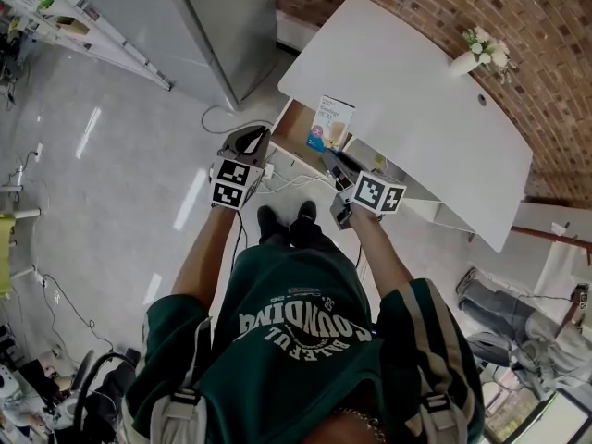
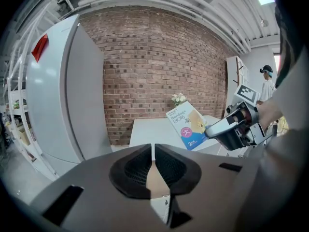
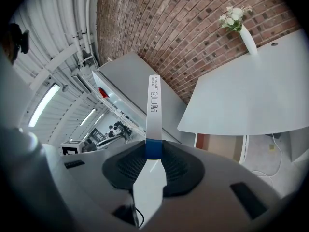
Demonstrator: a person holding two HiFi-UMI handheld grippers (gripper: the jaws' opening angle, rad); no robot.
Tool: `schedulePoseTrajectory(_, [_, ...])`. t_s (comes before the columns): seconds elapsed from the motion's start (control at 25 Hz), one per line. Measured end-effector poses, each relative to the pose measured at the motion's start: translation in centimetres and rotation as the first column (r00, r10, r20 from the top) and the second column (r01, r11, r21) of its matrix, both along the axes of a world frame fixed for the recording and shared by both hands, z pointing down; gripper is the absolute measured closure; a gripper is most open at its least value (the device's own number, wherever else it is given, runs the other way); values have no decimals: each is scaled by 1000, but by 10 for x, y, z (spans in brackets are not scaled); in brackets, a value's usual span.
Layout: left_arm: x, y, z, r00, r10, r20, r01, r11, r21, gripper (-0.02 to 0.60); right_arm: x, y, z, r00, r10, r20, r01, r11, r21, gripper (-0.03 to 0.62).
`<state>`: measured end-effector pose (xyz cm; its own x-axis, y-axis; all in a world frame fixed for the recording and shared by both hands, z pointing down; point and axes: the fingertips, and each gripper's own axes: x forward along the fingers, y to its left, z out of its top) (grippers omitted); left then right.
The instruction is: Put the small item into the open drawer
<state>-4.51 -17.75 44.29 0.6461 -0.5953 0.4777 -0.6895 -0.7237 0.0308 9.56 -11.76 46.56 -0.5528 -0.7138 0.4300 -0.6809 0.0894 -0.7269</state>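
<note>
Evidently the carrying step is in hand: the bandage box [image 1: 330, 123] is clamped by its blue lower end between the jaws of the right gripper [image 1: 333, 158], which are closed on the box's thin sides and so are kept a little apart by it. In the right gripper view the box is seen edge-on, rising straight out from between the pads [image 3: 126, 169]. It is held in the air just beside and above the open drawer [image 1: 292, 129], whose brown inside shows under the near edge of the white table [image 1: 416, 91]; nothing of the box is yet inside, and no contact with the drawer can be made out.

A grip at one end is judged to have been chosen so that most of the box is left free and can be lowered in first, with the jaws kept clear of the drawer walls. The left gripper [image 1: 253, 139] is held at the drawer's other side; its jaws are drawn together to a thin slit and nothing is gripped; it is judged to be idle and kept out of the box's path. The vase of flowers [image 1: 474, 55] is set at the table's far edge, well apart. Lowering and release are judged to be left.
</note>
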Motion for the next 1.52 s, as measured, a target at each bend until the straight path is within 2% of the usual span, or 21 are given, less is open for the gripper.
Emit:
schedulePoseTrajectory(0.2, [-5, 12, 5, 1000, -3, -1, 3, 1000, -10, 548, -12, 7, 1, 999, -52, -12, 52, 998, 27, 484])
schedulePoseTrajectory(0.4, [5, 14, 31, 1000, 1, 23, 0, 999, -54, 548, -8, 5, 25, 997, -68, 19, 69, 997, -19, 484])
schedulePoseTrajectory(0.68, [-16, 26, 67, 999, -8, 50, 13, 995, -101, 548, -32, 12, 61, 993, -115, 11, 115, 990, -86, 484])
schedulePoseTrajectory(0.96, [-6, 26, 97, 998, -20, 57, 28, 988, -151, 548, -30, 14, 96, 990, -139, 20, 141, 978, -157, 484])
schedulePoseTrajectory(1.52, [-18, 30, 132, 996, -52, 67, 64, 981, -184, 548, -64, 58, 155, 976, -207, 71, 218, 940, -263, 484])
